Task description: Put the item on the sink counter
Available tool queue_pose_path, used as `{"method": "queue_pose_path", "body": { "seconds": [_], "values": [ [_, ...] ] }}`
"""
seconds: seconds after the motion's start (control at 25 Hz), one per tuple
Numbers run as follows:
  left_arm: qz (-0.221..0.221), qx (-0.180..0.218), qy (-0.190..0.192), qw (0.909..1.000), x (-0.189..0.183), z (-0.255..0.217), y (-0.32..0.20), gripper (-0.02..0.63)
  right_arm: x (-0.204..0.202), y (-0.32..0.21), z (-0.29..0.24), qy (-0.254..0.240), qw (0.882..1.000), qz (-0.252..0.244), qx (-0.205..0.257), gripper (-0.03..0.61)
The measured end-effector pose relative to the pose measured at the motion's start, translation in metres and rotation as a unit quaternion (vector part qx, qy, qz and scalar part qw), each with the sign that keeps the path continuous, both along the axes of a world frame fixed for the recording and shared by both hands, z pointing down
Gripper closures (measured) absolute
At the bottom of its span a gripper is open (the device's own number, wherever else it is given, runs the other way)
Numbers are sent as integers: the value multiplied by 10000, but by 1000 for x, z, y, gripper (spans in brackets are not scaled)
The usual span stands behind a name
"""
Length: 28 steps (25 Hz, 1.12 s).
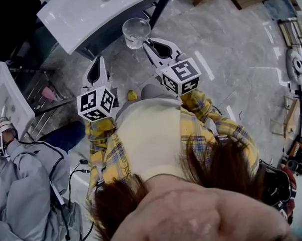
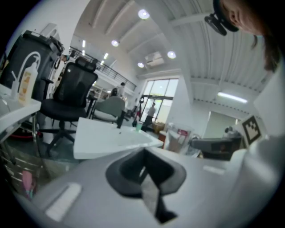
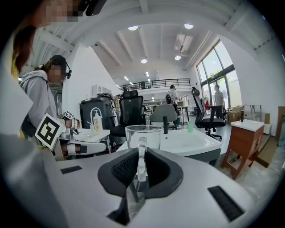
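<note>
- Gripping a clear glass mug by its handle: right tongs, jaws pressed on either side of the handle. In the right gripper view the handle stands upright between the pads of the right tongs, and the mug stands upright just past them.
- Mug position: off any surface, carried in the air. In the head view it sits just beside the near edge of the white sink table, over the grey stone floor; I cannot tell whether it touches that edge.
- Mug looks empty; glass is transparent, so contents are hard to confirm.
- Left tongs: jaws together, nothing between them, confirmed in the left gripper view. Held low at the person's left, apart from the mug, pointing toward the sink table.
- Marker cubes: one on the right tongs, one on the left tongs, both close to the person's yellow plaid sleeves.
- On the sink table, right gripper view: dark faucet and a small green cup beyond the basin.
- Surroundings: black office chair, pump bottle on a side shelf, and a second person in grey seated at the lower left of the head view.
</note>
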<state>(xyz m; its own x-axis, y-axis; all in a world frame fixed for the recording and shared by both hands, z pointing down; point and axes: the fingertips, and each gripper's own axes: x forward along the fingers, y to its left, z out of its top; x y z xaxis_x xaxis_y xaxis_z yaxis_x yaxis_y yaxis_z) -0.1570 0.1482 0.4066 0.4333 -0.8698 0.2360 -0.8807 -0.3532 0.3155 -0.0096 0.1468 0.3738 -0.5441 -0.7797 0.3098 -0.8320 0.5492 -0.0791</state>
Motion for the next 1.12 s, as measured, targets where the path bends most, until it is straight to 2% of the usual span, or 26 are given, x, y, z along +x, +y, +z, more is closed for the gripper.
{"method": "queue_pose_path", "body": {
  "seconds": [0.24,0.48,0.8,1.12],
  "values": [
    [-62,2,74,10000,-3,-2,-12,609,0,-20,-4,39,10000,-7,76,543],
    [-231,34,-34,9997,-7,-1,-35,609,4,-57,-3,-36,9999,-24,140,543],
    [-463,76,-83,9989,-3,-1,-94,609,6,-123,5,-42,9994,-301,186,543],
    [-656,39,-223,9976,28,-7,-175,609,23,-199,4,-93,9973,-721,111,543]
  ]
}}
